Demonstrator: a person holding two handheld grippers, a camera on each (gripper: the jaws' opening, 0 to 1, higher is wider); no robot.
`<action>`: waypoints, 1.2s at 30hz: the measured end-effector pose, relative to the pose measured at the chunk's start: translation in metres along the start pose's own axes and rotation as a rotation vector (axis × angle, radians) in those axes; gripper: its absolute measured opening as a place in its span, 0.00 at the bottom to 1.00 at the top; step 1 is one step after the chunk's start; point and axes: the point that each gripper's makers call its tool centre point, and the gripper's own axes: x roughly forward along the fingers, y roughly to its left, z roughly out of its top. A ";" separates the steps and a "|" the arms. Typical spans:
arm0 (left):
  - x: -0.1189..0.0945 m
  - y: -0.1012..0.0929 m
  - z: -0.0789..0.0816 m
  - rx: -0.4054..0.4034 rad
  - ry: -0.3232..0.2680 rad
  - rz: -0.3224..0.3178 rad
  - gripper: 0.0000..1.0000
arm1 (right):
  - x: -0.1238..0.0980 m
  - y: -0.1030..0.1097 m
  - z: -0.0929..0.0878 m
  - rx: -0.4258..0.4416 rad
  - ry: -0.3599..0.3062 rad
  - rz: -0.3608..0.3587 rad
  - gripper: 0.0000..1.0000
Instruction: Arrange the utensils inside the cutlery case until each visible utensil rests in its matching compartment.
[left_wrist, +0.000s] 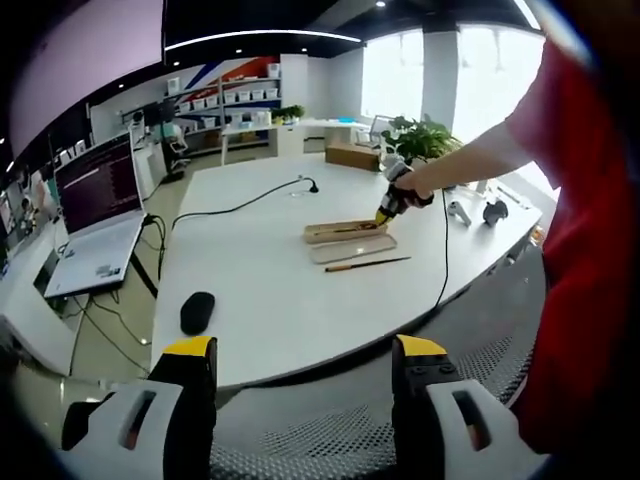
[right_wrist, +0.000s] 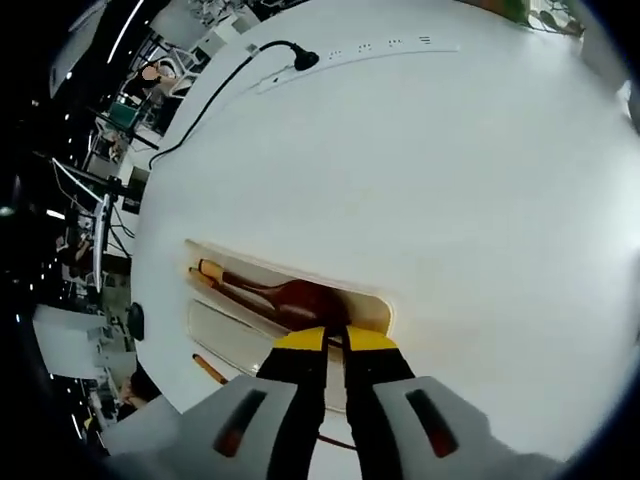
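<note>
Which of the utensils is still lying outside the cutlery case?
The thin stick-like utensil lying alone on the white table, beside the case lid. The others sit inside the cutlery case, under the right gripper.

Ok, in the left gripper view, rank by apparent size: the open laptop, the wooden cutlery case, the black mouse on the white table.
1. Open laptop with dark screen, largest.
2. Light wooden cutlery case.
3. Black oval mouse, smallest, though it lies nearer the camera than the case, so the gap between those two is unsure.
</note>
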 end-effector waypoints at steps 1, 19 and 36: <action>0.001 -0.001 0.000 -0.002 0.000 -0.003 0.73 | -0.002 0.001 0.000 -0.002 0.000 0.002 0.07; -0.004 -0.005 -0.013 -0.020 0.026 0.004 0.73 | 0.018 -0.005 0.010 0.178 0.005 0.081 0.06; 0.004 -0.011 -0.010 -0.007 0.028 -0.017 0.73 | 0.007 0.007 0.008 0.125 -0.103 0.137 0.00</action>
